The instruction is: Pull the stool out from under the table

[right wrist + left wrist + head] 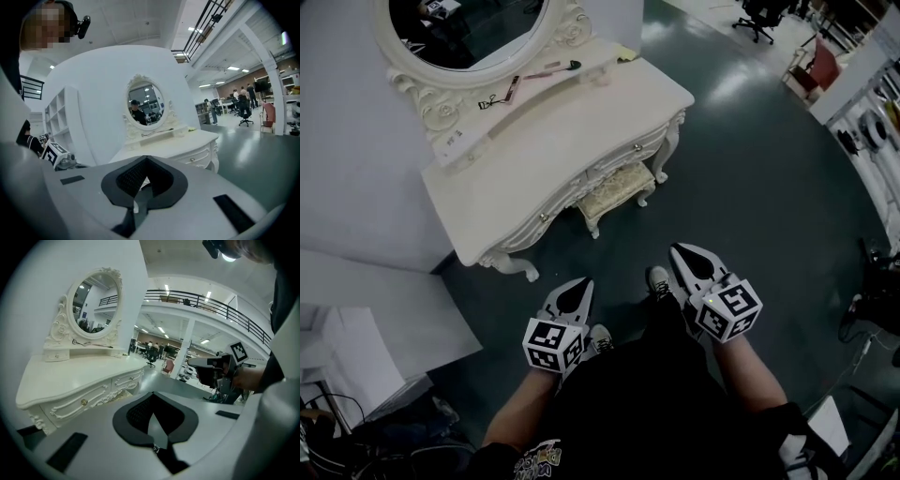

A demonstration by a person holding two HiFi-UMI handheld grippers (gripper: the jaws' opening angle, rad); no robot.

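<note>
Head view: the stool sits tucked under the white worktop in the upper middle of the frame. Left tongs and right tongs, both pressed together and empty, hover lower down, well apart from it.

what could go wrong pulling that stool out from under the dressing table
The stool sits tucked between the carved table legs; dragged at an angle, it might catch one.
A knock could shake the table and roll the small items on its mirror shelf.
The left gripper and right gripper are shut and must open first.
</note>
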